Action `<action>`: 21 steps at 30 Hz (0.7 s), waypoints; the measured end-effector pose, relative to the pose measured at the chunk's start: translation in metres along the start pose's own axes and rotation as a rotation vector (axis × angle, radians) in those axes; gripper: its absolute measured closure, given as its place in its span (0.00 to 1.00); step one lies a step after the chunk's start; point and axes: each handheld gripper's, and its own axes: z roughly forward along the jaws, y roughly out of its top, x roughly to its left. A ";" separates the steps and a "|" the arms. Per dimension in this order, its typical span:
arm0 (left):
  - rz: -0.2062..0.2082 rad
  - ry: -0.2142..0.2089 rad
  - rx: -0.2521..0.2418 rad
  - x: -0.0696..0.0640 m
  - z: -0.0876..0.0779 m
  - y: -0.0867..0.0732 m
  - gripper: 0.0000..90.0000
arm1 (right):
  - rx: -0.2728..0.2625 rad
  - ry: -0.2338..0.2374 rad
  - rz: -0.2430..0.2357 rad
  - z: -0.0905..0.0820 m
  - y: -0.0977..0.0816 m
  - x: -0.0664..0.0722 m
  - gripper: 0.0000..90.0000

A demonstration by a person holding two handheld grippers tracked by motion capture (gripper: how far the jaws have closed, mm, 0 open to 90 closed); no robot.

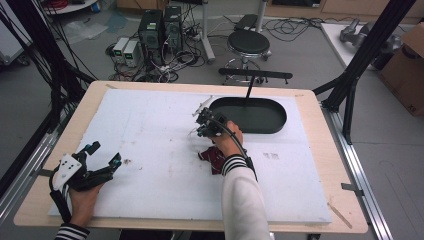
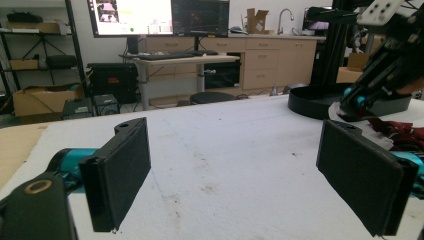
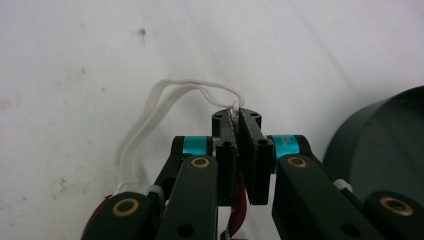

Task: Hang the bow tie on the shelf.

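A dark red cloth (image 1: 214,160) with a white cord (image 3: 165,100) lies on the white foam board (image 1: 150,150), left of the black oval tray (image 1: 280,122). My right gripper (image 1: 204,122) is shut on it: red fabric (image 3: 240,205) shows between the jaws and the cord loops out at the tips (image 3: 235,125). The tray's wall (image 3: 385,145) stands just right of the jaws. My left gripper (image 1: 106,153) rests open near the front left corner, with nothing between its pads (image 2: 120,170). Its view shows the right gripper (image 2: 370,85), the cloth (image 2: 400,132) and the tray (image 2: 310,102) far off.
A thin black post (image 1: 249,90) rises behind the tray. The board covers most of the wooden table (image 1: 35,200). Black frame legs (image 1: 350,100) stand at the right edge, and a stool (image 1: 248,42) and computers (image 1: 160,30) are on the floor beyond.
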 end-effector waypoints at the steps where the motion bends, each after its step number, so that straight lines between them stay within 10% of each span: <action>1: 0.001 0.000 0.001 0.000 0.000 0.000 0.16 | -0.022 -0.005 0.005 -0.004 0.000 -0.001 0.95; 21: 0.000 0.002 0.000 0.000 0.000 0.000 0.16 | -0.408 -0.148 0.207 -0.092 -0.028 -0.031 0.95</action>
